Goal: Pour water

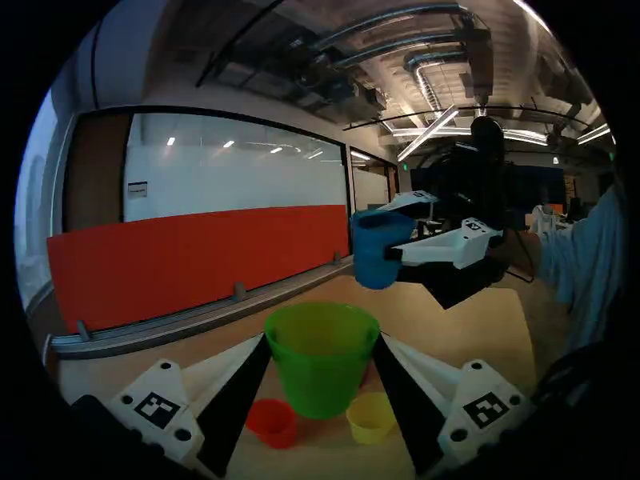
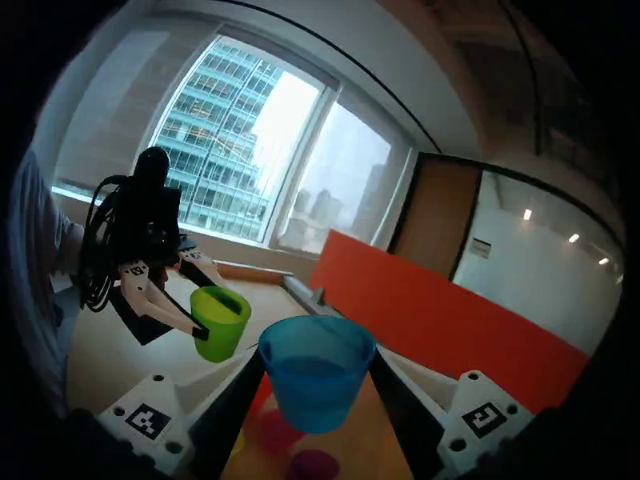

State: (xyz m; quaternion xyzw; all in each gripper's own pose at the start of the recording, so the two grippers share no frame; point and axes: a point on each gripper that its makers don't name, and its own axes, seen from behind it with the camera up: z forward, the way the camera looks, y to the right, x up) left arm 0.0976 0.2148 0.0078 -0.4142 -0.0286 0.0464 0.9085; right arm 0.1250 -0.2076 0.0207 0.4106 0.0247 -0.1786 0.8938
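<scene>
clamping a green cup (image 1: pixel 322 368) at lower centre is the left tool (image 1: pixel 322 342); the right tool (image 2: pixel 318 358) clamps a blue cup (image 2: pixel 316 388).

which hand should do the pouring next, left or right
Right, likely. The right gripper holds the blue cup, which looks to have water in it, close to the open green cup that the left gripper holds upright as a ready target.

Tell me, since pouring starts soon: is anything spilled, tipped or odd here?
Nothing stands out. The blue cup sits upright in the right gripper, the green cup upright in the left gripper, and no spill shows on the table.
</scene>
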